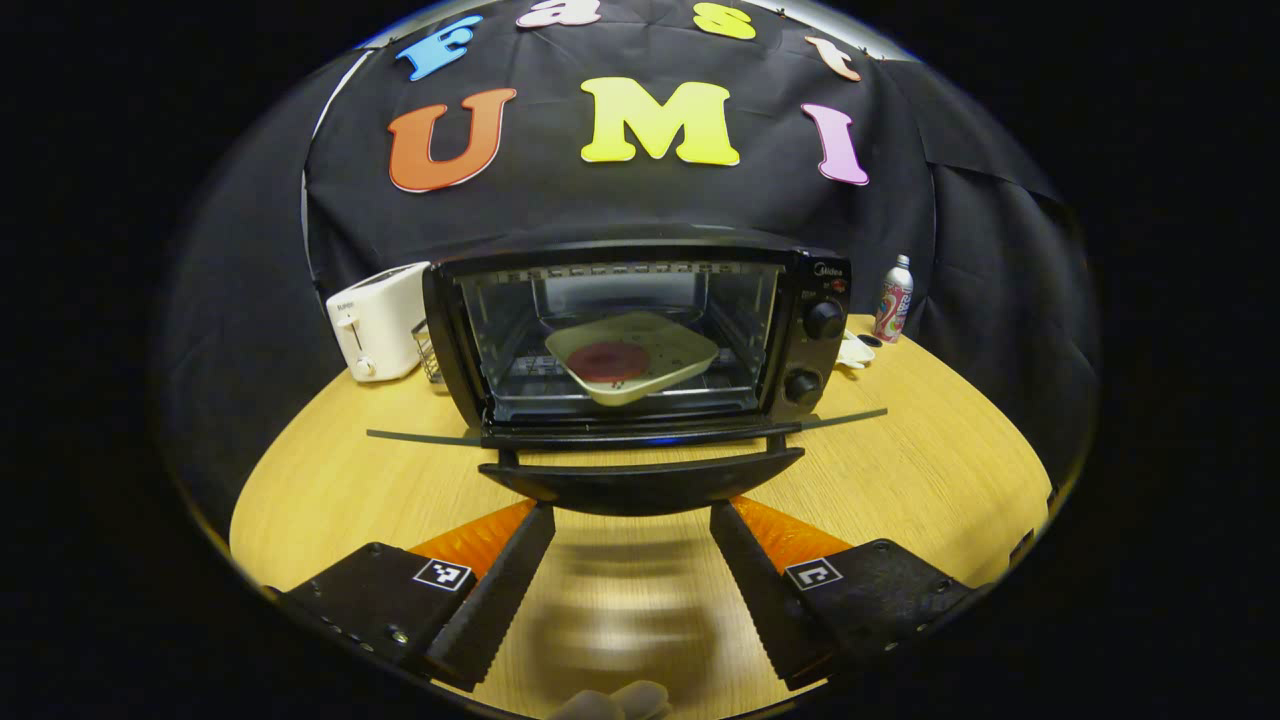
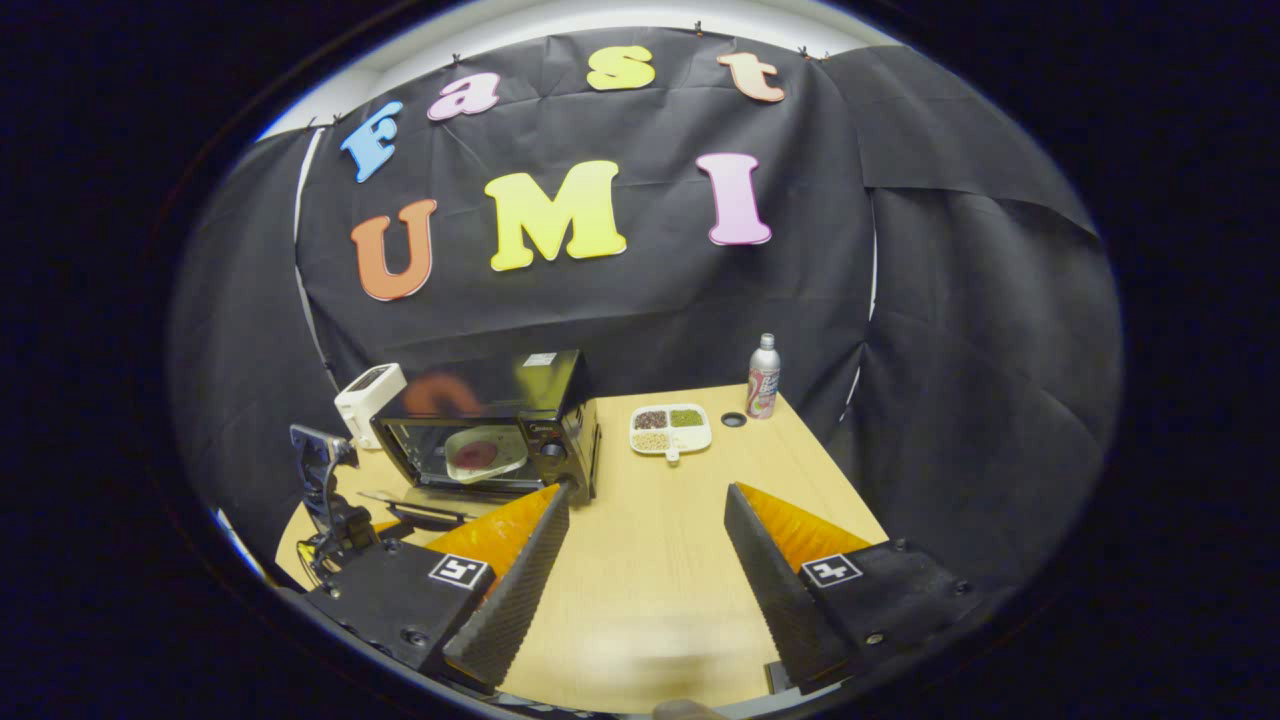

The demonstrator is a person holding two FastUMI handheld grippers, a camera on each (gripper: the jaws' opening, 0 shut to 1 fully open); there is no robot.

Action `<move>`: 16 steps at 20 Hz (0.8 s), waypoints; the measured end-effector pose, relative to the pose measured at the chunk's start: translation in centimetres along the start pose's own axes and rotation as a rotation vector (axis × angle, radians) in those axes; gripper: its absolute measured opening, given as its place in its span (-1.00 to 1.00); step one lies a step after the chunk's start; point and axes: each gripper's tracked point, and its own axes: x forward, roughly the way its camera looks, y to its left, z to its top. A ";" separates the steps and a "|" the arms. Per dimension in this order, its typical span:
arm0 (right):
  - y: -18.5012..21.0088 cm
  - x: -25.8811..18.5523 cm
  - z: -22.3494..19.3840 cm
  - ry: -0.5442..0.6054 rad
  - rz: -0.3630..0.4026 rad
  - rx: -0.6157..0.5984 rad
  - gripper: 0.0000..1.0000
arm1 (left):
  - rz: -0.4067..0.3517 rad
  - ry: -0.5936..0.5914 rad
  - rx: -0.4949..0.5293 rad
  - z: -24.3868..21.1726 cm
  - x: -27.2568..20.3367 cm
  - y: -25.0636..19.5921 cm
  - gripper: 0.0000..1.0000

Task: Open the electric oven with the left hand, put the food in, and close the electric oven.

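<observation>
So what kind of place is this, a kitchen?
Probably a staged test booth, not a real kitchen: an electric oven, a toaster and a can sit on one wooden table against hung black cloth.

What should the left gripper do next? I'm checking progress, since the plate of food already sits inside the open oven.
Probably raise the left gripper under the door handle and swing the door shut: the plate rests on the oven rack, the door hangs open, both jaws empty.

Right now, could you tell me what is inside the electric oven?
Inside the electric oven, whose door hangs open, a pale square plate rests tilted on the wire rack, carrying a round dark-red piece of food. The plate hides the rack and oven floor beneath it.
</observation>
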 end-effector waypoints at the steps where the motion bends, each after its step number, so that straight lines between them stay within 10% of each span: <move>1: 0.0 0.1 0.1 -0.001 0.002 0.006 0.93 | -0.001 -0.005 -0.004 0.4 -0.1 0.0 0.95; 16: -1.0 1.0 2.0 -0.016 0.010 0.025 0.92 | -0.002 -0.053 0.026 7.4 2.0 0.0 0.94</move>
